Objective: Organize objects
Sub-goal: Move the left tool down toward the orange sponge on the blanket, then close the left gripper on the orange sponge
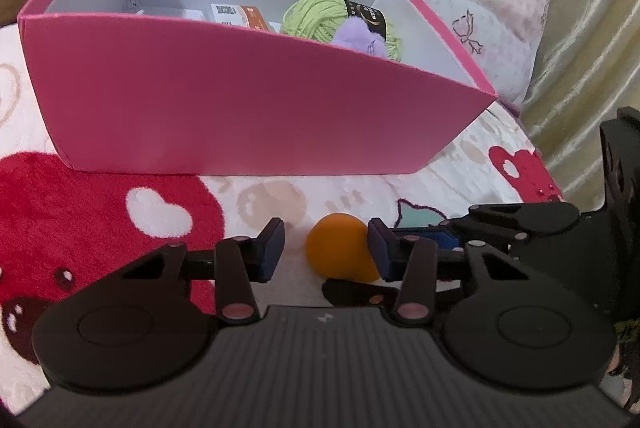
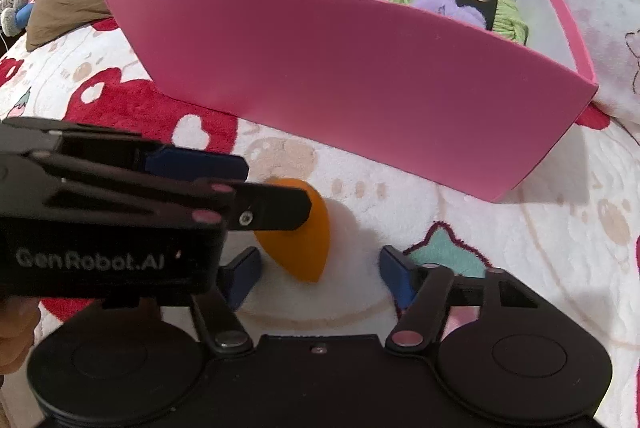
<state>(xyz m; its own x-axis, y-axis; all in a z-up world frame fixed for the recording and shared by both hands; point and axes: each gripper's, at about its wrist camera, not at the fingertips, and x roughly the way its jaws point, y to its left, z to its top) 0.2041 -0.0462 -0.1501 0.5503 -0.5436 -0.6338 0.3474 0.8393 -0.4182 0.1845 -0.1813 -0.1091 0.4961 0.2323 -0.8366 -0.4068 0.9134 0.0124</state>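
Left wrist view: my left gripper (image 1: 326,248) stands partly open around the orange sponge (image 1: 340,248) on the blanket (image 1: 100,208), one pad touching, nothing gripped. My right gripper (image 2: 320,276) gapes nearby, empty, before the pink box (image 2: 360,76).

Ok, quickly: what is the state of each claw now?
Left claw: open, orange sponge between its pads, not gripped.
Right claw: open, holding nothing.

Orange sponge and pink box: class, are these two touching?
Apart. The right wrist view shows a strip of blanket between the orange sponge and the pink box.
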